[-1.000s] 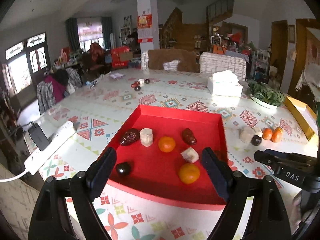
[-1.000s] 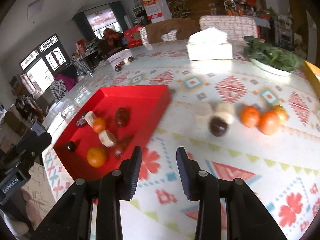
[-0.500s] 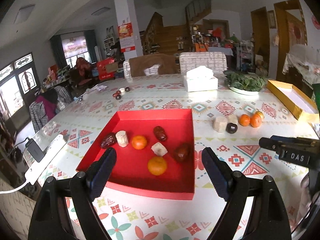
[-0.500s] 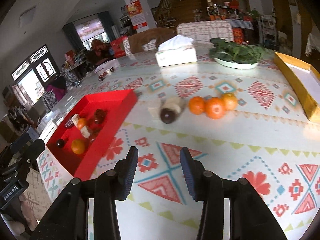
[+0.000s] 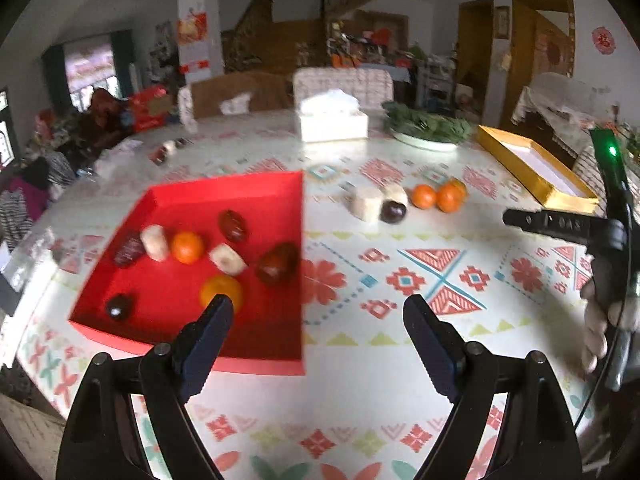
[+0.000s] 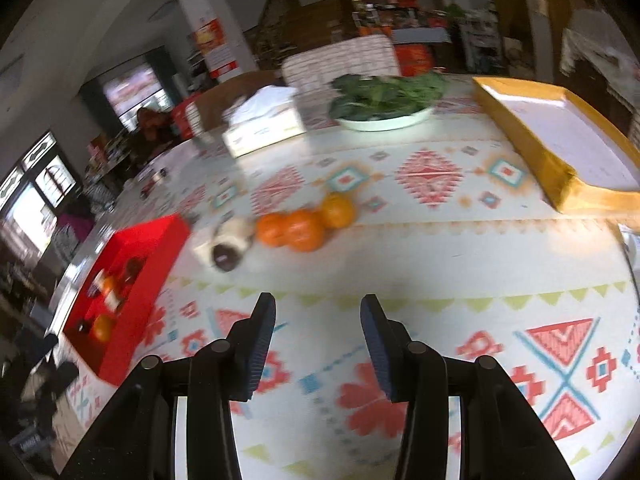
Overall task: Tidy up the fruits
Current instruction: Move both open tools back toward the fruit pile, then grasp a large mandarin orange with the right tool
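A red tray on the patterned table holds several fruits: oranges, dark dates, pale chunks and a dark plum. It shows at the left in the right wrist view. Loose on the table lie three oranges, a dark plum and pale chunks. My left gripper is open and empty, above the table by the tray's near right corner. My right gripper is open and empty, short of the loose fruits.
A yellow tray with a white floor lies at the right. A white plate of greens and a tissue box stand at the back. The right gripper's body shows at the right of the left wrist view.
Both grippers have swung to the right. The red tray has slid leftward in both views, and the loose fruits and the yellow tray now sit closer to the right gripper.
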Tool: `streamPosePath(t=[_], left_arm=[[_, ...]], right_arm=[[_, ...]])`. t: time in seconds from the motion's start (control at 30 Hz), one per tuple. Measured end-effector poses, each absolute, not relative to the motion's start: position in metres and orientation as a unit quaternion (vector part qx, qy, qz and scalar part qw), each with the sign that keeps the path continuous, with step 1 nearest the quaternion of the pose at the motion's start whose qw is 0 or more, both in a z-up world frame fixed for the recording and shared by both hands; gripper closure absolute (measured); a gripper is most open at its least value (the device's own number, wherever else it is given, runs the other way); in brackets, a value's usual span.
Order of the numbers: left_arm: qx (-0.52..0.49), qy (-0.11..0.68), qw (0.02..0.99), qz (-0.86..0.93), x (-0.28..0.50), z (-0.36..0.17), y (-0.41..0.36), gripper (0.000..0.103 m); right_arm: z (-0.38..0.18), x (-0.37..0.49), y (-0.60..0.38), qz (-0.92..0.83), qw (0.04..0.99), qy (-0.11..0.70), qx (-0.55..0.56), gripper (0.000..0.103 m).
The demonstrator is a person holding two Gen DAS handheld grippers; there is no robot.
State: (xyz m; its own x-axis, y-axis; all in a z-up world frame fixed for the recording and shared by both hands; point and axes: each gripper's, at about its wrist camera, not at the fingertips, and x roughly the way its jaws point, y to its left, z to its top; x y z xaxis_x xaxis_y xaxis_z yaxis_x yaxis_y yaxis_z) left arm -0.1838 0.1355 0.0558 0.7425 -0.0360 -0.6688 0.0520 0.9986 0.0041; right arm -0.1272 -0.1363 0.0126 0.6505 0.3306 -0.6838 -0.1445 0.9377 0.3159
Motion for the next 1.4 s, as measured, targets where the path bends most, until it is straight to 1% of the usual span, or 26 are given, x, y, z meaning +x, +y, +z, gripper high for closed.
streamPosePath(t=[0.27,0.33,0.47,0.77,0.9,1.17,1.3,1.4], left_arm=[[-0.015,0.379,0.924,-0.053,-0.172,0.045,0.133,0.016],[-0.02,0.382,0.922,-0.053,-0.17,0.043,0.135,0.016],[-0.026,0.384,0.921,-0.054,-0.167,0.043,0.139,0.016],[-0.031,0.386,0.92,-0.066,-0.16,0.043,0.137,0.016],[-0.037,0.39,0.917,-0.069,-0.157,0.042,0.138,0.016],[-0.045,0.397,0.912,-0.099,-0.131,0.058,0.13,0.016],[-0.07,0.41,0.902,-0.117,-0.092,0.066,0.124,0.017],[-0.11,0.428,0.888,-0.126,-0.054,0.064,0.125,0.017]], right_arm=[[0.007,-0.088,-0.132,0.136,0.892,0.409,0.136,0.054],[0.005,-0.074,-0.126,0.137,0.888,0.414,0.148,0.045],[-0.002,-0.05,-0.115,0.126,0.88,0.425,0.17,0.045],[-0.01,-0.034,-0.092,0.119,0.881,0.431,0.155,0.045],[-0.009,-0.038,-0.089,0.13,0.883,0.425,0.151,0.064],[-0.002,-0.056,-0.099,0.158,0.878,0.421,0.167,0.064],[0.0,-0.065,-0.112,0.164,0.88,0.408,0.181,0.064],[-0.005,-0.063,-0.118,0.163,0.874,0.414,0.195,0.064]])
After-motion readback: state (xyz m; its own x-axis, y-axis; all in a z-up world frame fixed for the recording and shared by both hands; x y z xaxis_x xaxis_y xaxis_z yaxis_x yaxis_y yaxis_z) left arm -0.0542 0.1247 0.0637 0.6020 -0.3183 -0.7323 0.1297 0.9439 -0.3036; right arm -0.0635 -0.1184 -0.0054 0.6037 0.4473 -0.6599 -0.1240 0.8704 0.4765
